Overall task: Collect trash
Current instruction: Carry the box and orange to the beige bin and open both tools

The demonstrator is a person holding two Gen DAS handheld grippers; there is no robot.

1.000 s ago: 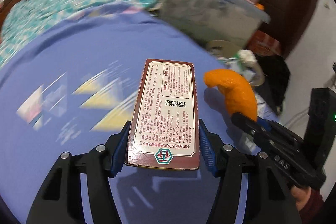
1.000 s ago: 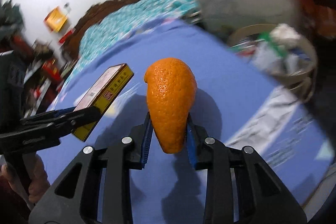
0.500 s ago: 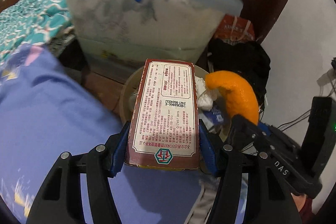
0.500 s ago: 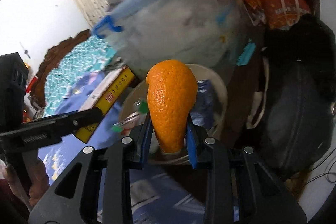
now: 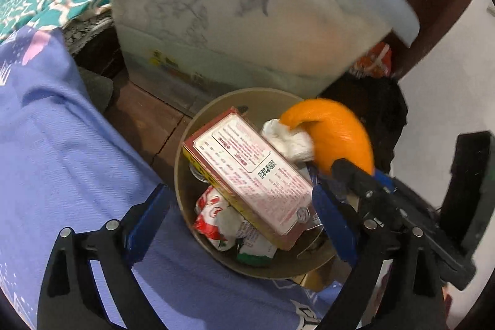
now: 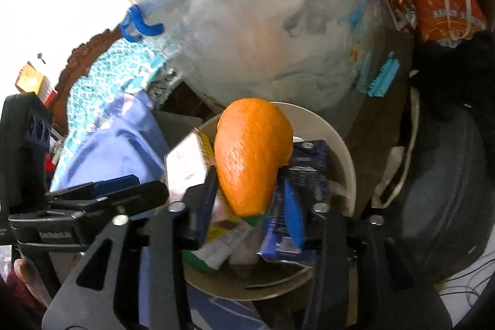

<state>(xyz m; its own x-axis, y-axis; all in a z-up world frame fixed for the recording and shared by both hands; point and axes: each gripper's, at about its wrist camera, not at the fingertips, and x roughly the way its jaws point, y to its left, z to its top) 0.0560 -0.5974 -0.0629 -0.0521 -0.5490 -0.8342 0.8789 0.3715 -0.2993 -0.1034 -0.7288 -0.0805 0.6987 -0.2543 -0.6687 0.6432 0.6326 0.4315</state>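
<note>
A round beige trash bin (image 5: 182,150) holds wrappers and a white tissue (image 5: 289,139). A brown-edged box with printed text (image 5: 247,169) lies tilted in the bin, free of my fingers. My left gripper (image 5: 241,218) is open above the bin, its blue pads wide apart. An orange peel (image 6: 250,153) sits between the jaws of my right gripper (image 6: 247,206), which look spread apart from it; it hangs over the bin (image 6: 340,144). The peel also shows in the left wrist view (image 5: 334,132).
A large translucent storage tub with blue lid and handles (image 5: 241,14) stands behind the bin. A purple bedsheet (image 5: 46,144) lies to the left. Orange snack bags (image 6: 445,11) and a black bag (image 6: 445,181) sit to the right.
Both grippers moved from over the bed to over the bin. My left gripper opened and the box dropped into the bin. My right gripper's jaws spread around the peel.
</note>
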